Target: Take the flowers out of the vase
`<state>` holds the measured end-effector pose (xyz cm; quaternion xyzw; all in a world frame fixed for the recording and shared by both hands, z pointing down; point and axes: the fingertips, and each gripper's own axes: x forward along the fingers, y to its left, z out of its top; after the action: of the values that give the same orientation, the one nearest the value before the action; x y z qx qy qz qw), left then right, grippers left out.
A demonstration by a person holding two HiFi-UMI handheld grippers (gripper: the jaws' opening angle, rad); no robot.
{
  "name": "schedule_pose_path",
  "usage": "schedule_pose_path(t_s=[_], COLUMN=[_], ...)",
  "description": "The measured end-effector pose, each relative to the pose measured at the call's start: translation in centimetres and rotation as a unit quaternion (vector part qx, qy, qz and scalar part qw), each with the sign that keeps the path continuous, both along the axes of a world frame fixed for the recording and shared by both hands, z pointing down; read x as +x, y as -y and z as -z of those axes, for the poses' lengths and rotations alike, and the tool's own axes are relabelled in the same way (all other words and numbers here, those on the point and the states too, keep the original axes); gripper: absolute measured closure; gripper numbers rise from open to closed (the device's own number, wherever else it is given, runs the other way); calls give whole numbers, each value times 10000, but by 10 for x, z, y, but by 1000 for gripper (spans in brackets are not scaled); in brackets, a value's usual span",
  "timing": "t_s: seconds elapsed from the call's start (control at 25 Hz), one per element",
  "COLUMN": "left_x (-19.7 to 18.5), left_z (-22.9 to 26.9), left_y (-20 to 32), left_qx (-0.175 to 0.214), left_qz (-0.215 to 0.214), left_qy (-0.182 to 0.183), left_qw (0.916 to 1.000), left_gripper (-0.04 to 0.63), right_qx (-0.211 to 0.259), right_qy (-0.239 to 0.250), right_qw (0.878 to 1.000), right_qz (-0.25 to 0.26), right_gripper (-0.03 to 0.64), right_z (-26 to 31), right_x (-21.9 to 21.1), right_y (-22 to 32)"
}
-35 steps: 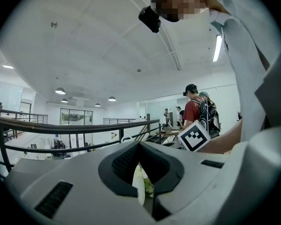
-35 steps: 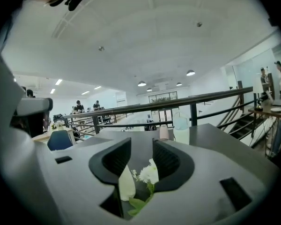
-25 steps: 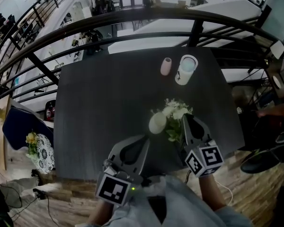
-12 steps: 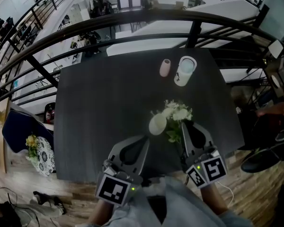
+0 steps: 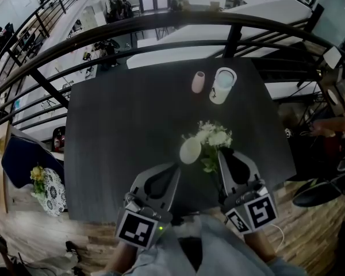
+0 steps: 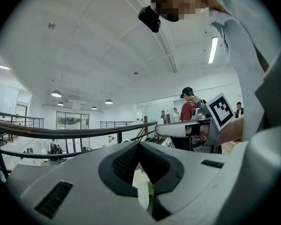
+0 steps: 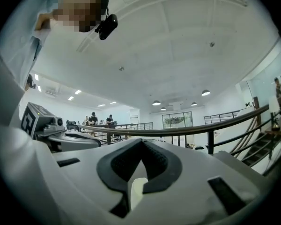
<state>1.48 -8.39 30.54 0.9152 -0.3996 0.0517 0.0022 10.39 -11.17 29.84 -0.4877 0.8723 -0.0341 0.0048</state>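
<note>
Dark grey, the table (image 5: 115,142) fills the middle of the head view, with a black railing (image 5: 161,25) curving across the frame above it. Just below the centre stands a small white egg-shaped vase (image 5: 190,150). The flowers (image 5: 214,137), white blooms over green leaves, spread out from its right side and touch it. Their stems are hidden under the leaves, so I cannot tell how deep they sit in the vase. Near the table's far edge, well apart from the vase, a pink cylindrical container (image 5: 199,81) stands just beside a white cup (image 5: 223,85).

At lower centre the left gripper (image 5: 173,168) points up the frame, its tips near the vase's lower left but apart from it. In the left gripper view its jaws are clenched tip to tip, and a pale shape with a bit of green shows through the slot below them.

At lower right the right gripper (image 5: 223,153) reaches in among the lowest leaves of the flowers. In the right gripper view its jaws are also pressed together, with a cream shape showing through the slot. No view shows whether a stem is pinched between the tips.

Both marker cubes (image 5: 137,230) sit at the bottom of the head view, above a pale sleeve (image 5: 218,252).
</note>
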Motion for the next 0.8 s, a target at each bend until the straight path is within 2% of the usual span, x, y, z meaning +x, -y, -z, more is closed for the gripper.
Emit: schedule_pose_path(t_s=[0.8], left_x=[5], left_z=[1], left_y=[-9], left_qx=[-52], left_qz=[-59], left_qy=[-63], left_qw=[9999], left_gripper=[596], right_qx=[102], right_qy=[-201], right_qw=[9997], right_qz=[-52], right_gripper=[623], right_z=[5], right_x=[2], right_y=[-9])
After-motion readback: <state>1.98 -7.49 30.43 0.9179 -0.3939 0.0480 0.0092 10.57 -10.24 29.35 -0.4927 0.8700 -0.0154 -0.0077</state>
